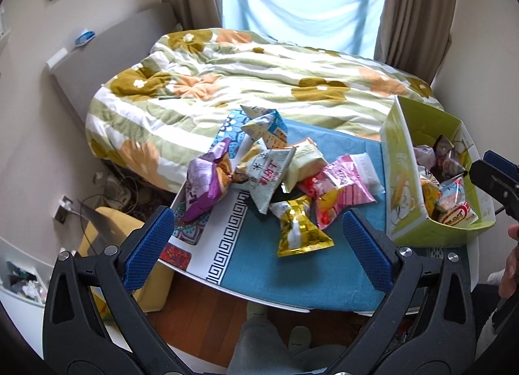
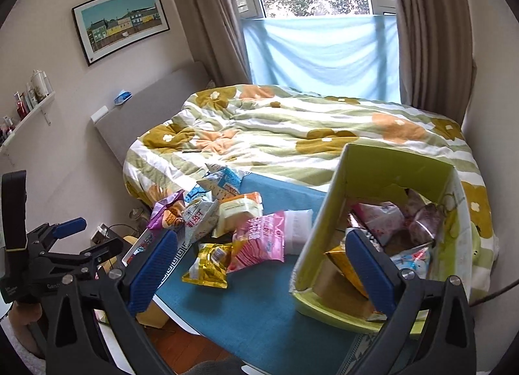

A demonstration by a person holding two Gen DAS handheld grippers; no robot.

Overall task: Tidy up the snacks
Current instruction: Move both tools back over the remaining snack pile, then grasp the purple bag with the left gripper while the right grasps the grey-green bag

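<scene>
A pile of snack packets lies on the blue-clothed table (image 1: pixel 292 281): a gold packet (image 1: pixel 300 229) nearest, a pink packet (image 1: pixel 337 192), a purple packet (image 1: pixel 207 185) and several pale ones behind. My left gripper (image 1: pixel 258 239) is open, held above the table's near edge with the gold packet between its fingers' line but untouched. A green cardboard box (image 1: pixel 402 180) at the right holds several packets. In the right wrist view my right gripper (image 2: pixel 259 261) is open over the box's (image 2: pixel 319 235) near left corner, empty. The gold packet (image 2: pixel 209 266) and pink packet (image 2: pixel 259 240) lie left of the box.
A bed with a floral quilt (image 1: pixel 246 80) stands right behind the table. A yellow cushion (image 1: pixel 107 222) and cables lie on the floor at the left. A wall shelf (image 2: pixel 27 112) with bottles is far left. A person's legs (image 1: pixel 269 339) show below the table.
</scene>
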